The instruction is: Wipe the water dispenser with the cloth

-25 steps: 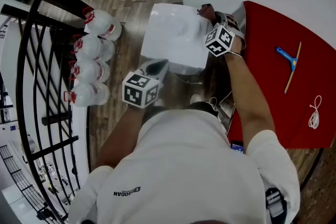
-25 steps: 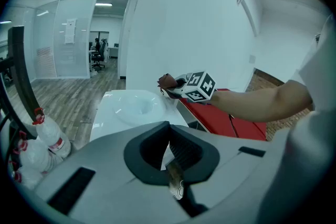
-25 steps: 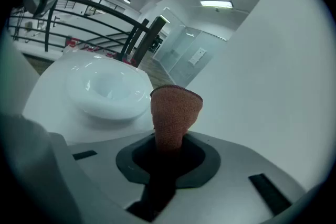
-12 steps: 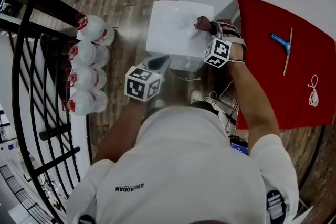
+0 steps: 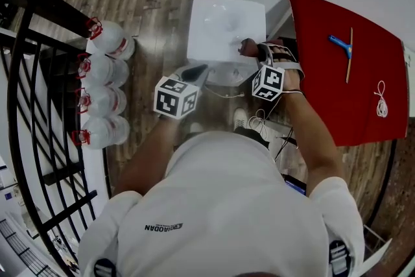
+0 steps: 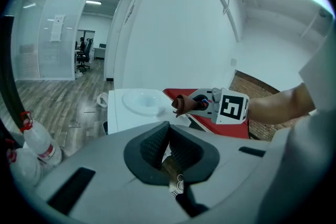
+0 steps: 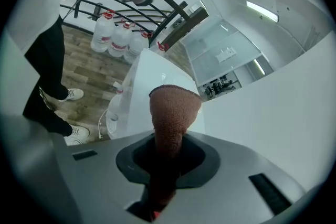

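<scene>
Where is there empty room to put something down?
The red tabletop is mostly bare around the blue squeegee and white cord. The white water dispenser's top is free left of the brown cloth. Crowded: clear water jugs along the black railing.

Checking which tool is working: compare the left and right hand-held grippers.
The right hand-held gripper is shut on a brown knitted cloth; the left hand-held gripper is shut on nothing. The right reaches over the white box-shaped water dispenser; the left sits off its near edge. Both carry marker cubes.

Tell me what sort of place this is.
Most likely an office: glass-walled rooms with desk chairs, a white water dispenser, and large water bottles lined beside a black railing.
</scene>
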Demonstrator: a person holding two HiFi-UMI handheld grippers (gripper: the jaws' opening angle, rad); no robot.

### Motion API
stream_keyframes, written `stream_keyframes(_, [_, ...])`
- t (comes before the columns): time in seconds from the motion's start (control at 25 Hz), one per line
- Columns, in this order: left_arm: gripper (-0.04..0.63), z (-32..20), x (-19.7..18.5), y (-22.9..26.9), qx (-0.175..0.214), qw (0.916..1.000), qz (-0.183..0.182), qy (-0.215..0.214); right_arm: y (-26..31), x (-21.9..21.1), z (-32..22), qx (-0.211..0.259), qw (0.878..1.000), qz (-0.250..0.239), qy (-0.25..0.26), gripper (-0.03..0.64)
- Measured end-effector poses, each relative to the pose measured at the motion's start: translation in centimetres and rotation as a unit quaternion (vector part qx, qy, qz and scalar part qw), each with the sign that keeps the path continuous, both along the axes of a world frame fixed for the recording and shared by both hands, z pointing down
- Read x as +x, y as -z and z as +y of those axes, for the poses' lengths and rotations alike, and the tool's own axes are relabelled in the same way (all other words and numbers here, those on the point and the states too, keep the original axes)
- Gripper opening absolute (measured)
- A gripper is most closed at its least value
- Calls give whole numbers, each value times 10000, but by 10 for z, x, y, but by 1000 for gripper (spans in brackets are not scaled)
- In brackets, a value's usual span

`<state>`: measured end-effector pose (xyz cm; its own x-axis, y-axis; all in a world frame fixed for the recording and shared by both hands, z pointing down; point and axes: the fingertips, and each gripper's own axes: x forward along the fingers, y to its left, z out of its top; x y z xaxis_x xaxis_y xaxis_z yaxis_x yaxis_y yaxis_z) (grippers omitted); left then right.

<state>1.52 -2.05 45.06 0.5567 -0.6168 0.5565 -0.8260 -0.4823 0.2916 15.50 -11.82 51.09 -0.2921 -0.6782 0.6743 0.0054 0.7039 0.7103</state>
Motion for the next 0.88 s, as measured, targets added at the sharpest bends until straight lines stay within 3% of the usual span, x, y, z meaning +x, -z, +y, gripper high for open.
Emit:
stream_keyframes(0.36, [-11,7,-34,-7,40,10000,82,12,-15,5,54,-722,9965,42,-411,54])
stream_keyframes(0.44, [-11,7,-40,-9,66,9999,86,45,-12,4,57,-894,9935,-222,-666,54])
stream_keyframes(0.52, [-11,6,-47,-9,116,9999,90,87,-2,-1,56,-1214,9822,-874,-1133,54])
stream_keyframes(0.56, [-11,6,-52,-9,142,9998,98,117,6,-6,53,-1398,9711,-1318,-1418,54])
stream_keyframes(0.64, [-11,5,-62,-9,173,9996,120,194,23,-20,45,-1769,9367,-2282,-1980,54])
stream_keyframes(0.76, [-11,7,-76,-9,179,9993,138,312,37,-49,38,-2408,8642,-3606,-2552,54])
stream_keyframes(0.88, [-11,12,-90,-10,190,9989,127,407,43,-89,33,-3082,7901,-4560,-2697,54])
